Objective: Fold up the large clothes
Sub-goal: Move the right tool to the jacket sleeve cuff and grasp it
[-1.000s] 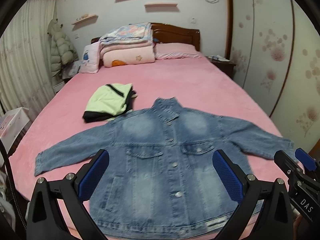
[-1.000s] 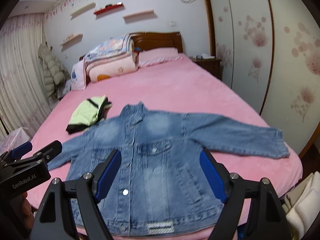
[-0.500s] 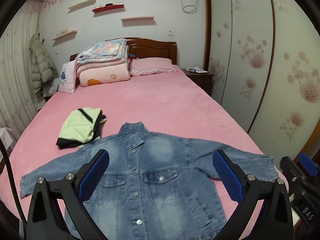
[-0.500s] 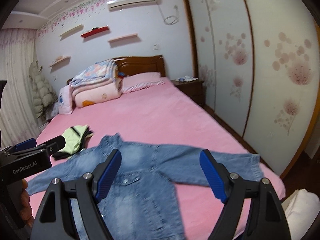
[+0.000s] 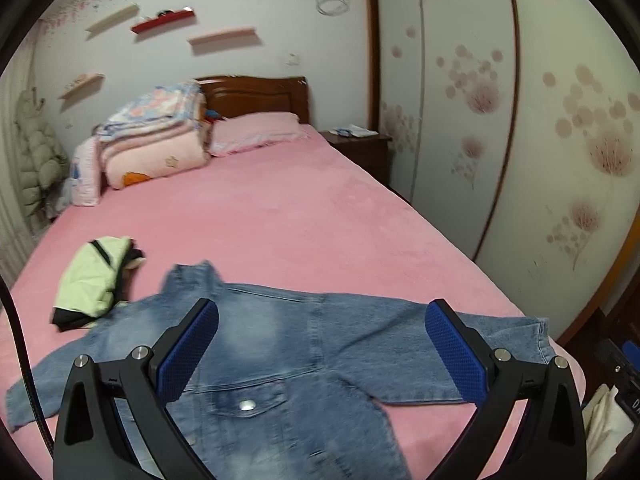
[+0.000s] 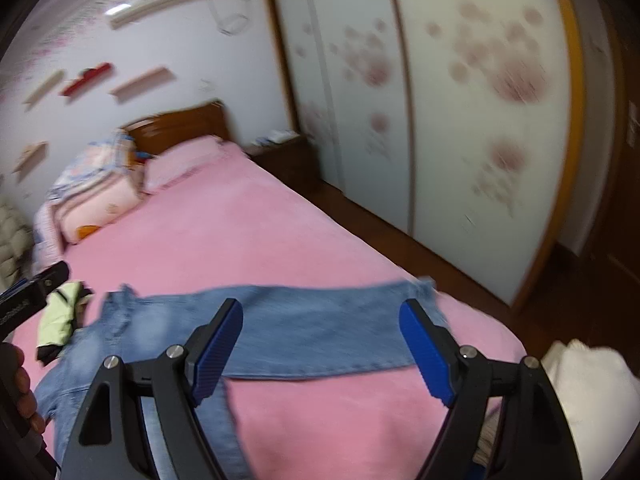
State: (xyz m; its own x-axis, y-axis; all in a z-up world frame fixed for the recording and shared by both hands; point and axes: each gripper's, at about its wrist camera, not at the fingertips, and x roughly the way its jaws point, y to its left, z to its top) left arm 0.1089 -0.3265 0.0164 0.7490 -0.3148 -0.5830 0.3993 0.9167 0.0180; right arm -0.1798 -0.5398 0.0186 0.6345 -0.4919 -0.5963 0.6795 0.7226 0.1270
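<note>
Denim jacket (image 5: 280,352): lies flat and unfolded, front up, sleeves spread, at the pink bed's (image 5: 304,216) near end. We hold left gripper (image 5: 320,352) and right gripper (image 6: 320,348) wide open and empty above it; every fold remains.

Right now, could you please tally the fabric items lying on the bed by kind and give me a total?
Denim jacket: 1
Folded green-and-black garment: 1
Pillows: 1, plus one partly hidden beside the stack
Folded quilts: about 3 in the stack; layers hard to separate
Total: about 7
</note>
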